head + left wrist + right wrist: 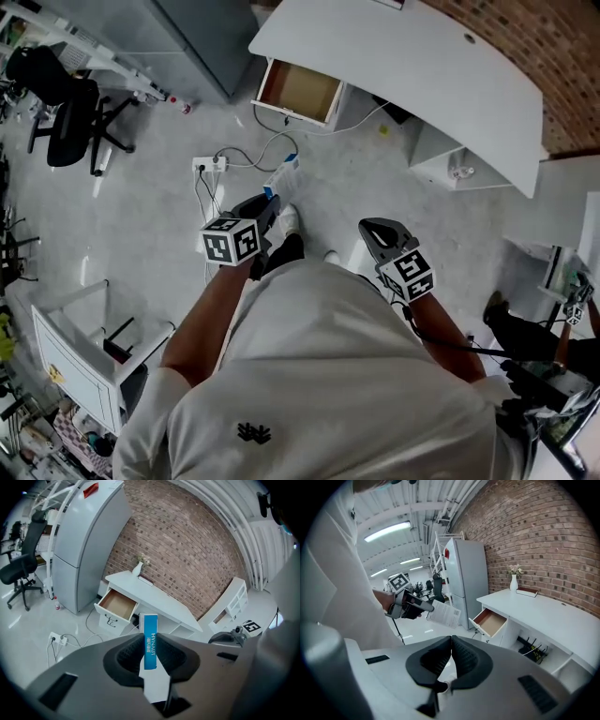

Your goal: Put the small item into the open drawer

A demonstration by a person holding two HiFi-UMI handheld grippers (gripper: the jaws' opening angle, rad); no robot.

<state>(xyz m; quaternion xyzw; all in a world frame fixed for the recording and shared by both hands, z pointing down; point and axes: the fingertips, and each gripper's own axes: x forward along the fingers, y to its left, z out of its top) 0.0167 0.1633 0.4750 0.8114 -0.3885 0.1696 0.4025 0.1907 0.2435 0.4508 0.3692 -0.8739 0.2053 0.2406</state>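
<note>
My left gripper is shut on a small blue and white box, held out over the floor in front of the person. In the left gripper view the box stands upright between the pads, blue edge toward the camera. Ahead, apart from it, the open drawer sticks out from under the white desk and looks empty. My right gripper is shut with nothing in it, its pads meeting. The right gripper view also shows the left gripper, the box and the drawer.
A grey fridge stands left of the desk. A power strip with cables lies on the floor between me and the drawer. A black office chair is at far left, a white cart at lower left, a white shelf unit under the desk's right end.
</note>
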